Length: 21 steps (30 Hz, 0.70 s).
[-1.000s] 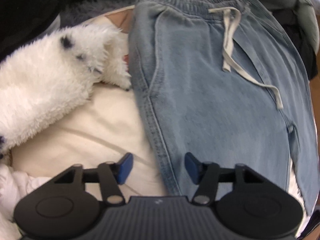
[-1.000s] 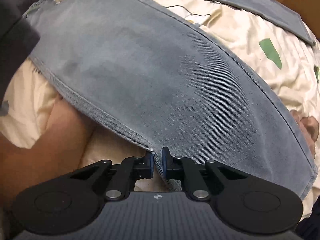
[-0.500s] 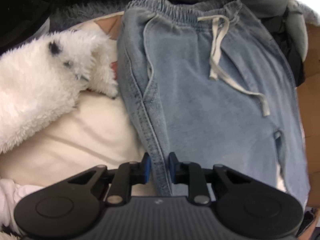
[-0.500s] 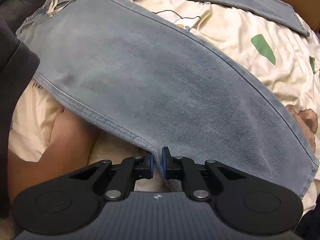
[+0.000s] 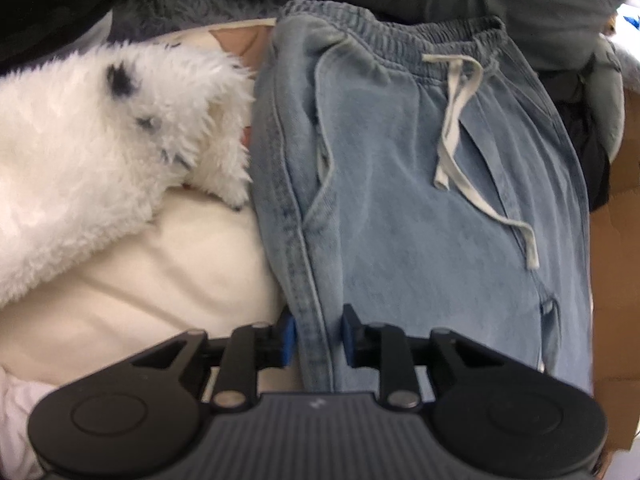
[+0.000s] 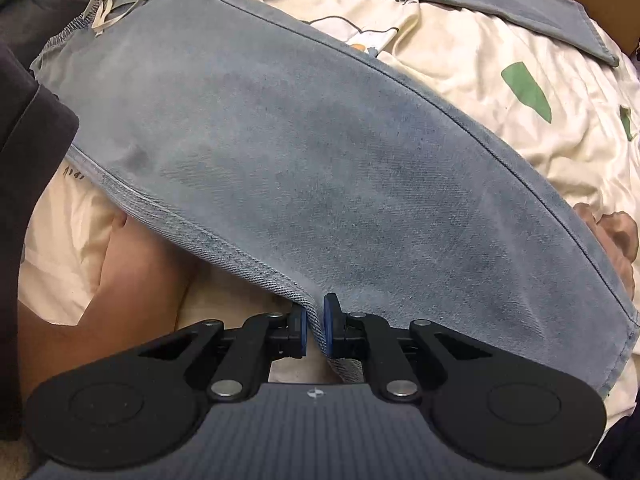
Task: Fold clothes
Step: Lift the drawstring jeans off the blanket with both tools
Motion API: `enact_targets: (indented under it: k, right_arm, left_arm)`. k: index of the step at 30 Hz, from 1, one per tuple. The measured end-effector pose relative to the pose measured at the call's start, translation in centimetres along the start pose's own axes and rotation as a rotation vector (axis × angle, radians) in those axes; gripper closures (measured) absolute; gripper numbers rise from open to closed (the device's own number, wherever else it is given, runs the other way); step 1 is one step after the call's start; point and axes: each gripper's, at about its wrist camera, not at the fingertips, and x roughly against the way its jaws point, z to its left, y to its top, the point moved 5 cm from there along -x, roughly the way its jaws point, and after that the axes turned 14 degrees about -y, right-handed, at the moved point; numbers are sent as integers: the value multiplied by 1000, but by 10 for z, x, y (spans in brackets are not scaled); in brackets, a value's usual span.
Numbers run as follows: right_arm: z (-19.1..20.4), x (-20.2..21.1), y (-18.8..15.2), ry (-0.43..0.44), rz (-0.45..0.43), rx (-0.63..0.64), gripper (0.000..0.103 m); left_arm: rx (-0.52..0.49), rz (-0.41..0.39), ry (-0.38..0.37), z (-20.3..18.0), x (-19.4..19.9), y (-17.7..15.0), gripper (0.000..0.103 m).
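Light blue jeans (image 5: 420, 216) with an elastic waistband and a white drawstring (image 5: 456, 120) lie waist-away from me on cream bedding. My left gripper (image 5: 318, 336) is shut on the folded side seam near the hip, with the denim bunched between the blue pads. In the right wrist view one jeans leg (image 6: 320, 160) stretches across the sheet, and my right gripper (image 6: 316, 328) is shut on its stitched side edge. The other leg (image 6: 440, 4) lies along the far side.
A white fluffy plush (image 5: 100, 152) lies left of the jeans on the cream bedding (image 5: 160, 280). Brown cardboard (image 5: 612, 280) borders the right. The cream sheet (image 6: 500, 92) has green prints. A dark sleeve (image 6: 28, 160) and bare skin (image 6: 120, 280) are at the left.
The left gripper went from open to shut on the jeans' side seam, and the seam now bunches up. The right gripper stayed shut on the leg edge as more of the leg came into view.
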Motion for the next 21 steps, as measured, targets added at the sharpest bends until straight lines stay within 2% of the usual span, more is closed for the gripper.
enact_targets:
  k: [8, 10, 14, 16, 21]
  right_arm:
    - [-2, 2, 4, -6, -3, 3, 96]
    - [-3, 2, 4, -5, -4, -5, 96]
    - [-2, 3, 3, -6, -5, -7, 96]
    - [-2, 2, 2, -5, -3, -6, 96]
    - [-2, 2, 3, -4, 2, -10, 96]
  left_arm:
    - [20, -8, -67, 6, -3, 7, 72]
    - [23, -20, -97, 5, 6, 8, 75]
    - [15, -34, -140, 2, 21, 10, 75]
    - [8, -33, -135, 2, 19, 12, 83]
    - [21, -36, -132, 4, 16, 14, 86]
